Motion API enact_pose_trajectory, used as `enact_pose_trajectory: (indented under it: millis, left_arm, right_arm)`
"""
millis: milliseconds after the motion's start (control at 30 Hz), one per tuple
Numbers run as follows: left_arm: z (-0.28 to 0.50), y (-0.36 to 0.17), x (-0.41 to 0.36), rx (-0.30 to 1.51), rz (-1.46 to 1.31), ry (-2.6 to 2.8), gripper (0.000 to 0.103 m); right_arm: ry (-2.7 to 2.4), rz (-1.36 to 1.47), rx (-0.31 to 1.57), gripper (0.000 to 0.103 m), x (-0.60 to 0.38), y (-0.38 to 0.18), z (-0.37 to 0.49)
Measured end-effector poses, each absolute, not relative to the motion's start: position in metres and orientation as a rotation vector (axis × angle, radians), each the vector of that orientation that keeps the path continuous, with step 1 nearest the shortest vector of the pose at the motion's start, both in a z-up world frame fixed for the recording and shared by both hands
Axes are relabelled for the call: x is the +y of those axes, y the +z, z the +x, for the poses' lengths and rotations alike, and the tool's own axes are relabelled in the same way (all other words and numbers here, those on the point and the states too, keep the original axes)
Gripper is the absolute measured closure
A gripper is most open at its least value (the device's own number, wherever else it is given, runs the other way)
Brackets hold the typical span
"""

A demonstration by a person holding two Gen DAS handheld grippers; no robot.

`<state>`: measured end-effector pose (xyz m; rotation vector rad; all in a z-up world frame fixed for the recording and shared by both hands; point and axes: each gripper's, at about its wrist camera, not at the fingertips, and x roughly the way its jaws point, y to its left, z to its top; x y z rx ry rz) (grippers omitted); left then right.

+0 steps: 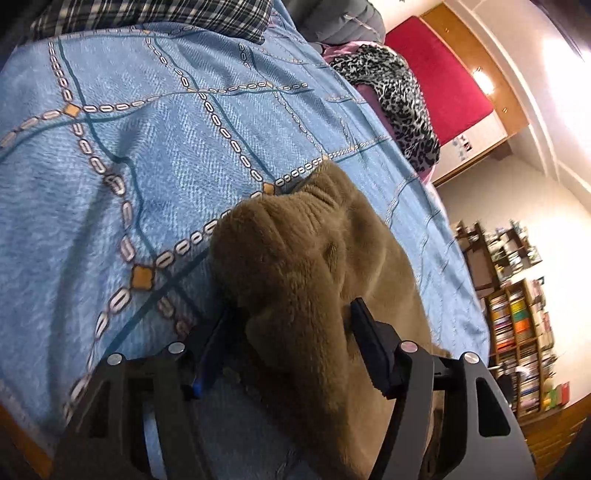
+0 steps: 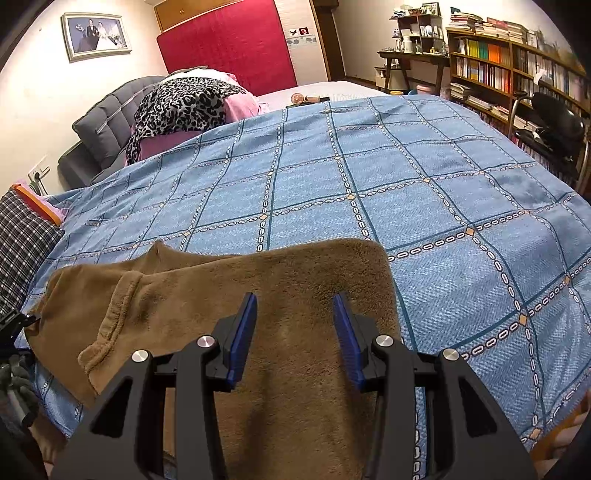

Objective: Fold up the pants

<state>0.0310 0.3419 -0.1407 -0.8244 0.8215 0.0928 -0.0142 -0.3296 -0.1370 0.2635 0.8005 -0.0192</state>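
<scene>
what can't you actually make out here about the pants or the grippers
- Left wrist view: the brown pants bulge between the left gripper; whether its fingers press the fabric is hidden by the pile.
- Right wrist view: the pants' near end is cut off by the bottom edge, behind the right gripper.
- Right wrist view: the left gripper is cropped at the left edge.

Blue chain-patterned bedspread (image 2: pixel 406 177) over the bed, leopard-print cloth (image 2: pixel 181 105) on pink bedding at its far left corner, grey tufted headboard (image 2: pixel 99 122), plaid fabric (image 2: pixel 22 240) at the left edge, red panel (image 2: pixel 229 44), framed photograph (image 2: pixel 96 35), crowded bookshelf (image 2: pixel 517 70), black chair (image 2: pixel 550 122).
</scene>
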Motion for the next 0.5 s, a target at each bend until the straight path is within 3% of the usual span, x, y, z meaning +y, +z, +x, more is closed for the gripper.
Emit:
enact_pose_trajectory:
  millis: [100,500]
  left_arm:
    - [0.035,-0.142,0.344,0.811,-0.844,0.064,0.034]
    - [0.046,-0.142,0.347,0.744,-1.022,-0.103,0.033]
  right_arm:
    - [-0.012,0.264,0.802,0.059,-0.324,-0.136,-0.014]
    - [0.009,0.265,0.793,0.059,-0.315,-0.133,-0.013]
